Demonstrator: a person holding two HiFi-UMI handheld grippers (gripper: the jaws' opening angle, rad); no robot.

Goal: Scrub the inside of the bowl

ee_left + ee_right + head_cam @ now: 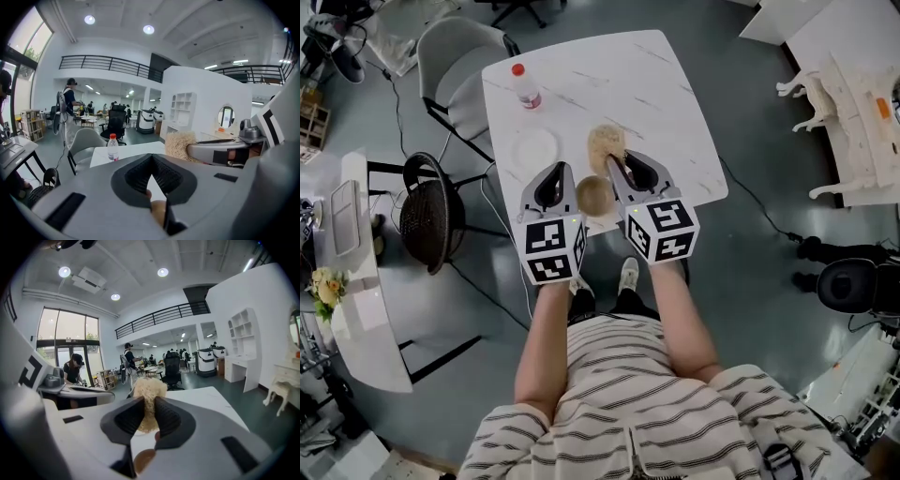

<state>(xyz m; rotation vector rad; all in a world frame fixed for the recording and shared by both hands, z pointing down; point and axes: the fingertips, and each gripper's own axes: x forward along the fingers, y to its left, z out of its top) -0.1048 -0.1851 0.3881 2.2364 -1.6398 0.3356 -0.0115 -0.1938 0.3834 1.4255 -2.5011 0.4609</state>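
Observation:
A small wooden bowl (593,196) sits on the white marble table (656,94) near its front edge, between my two grippers. My right gripper (616,164) is shut on a tan fibrous scrubber (605,141), which sticks up past the fingertips (148,387) just beyond the bowl. My left gripper (564,171) is beside the bowl's left side, its jaws meeting at the tips with nothing seen between them. Part of the bowl shows low through the jaw gap in the left gripper view (158,210) and in the right gripper view (142,460).
A clear bottle with a red cap (525,86) stands at the table's far left, with a white plate (534,150) nearer me. A grey chair (455,56) and a black wire chair (431,211) stand left of the table. Several people are in the hall behind.

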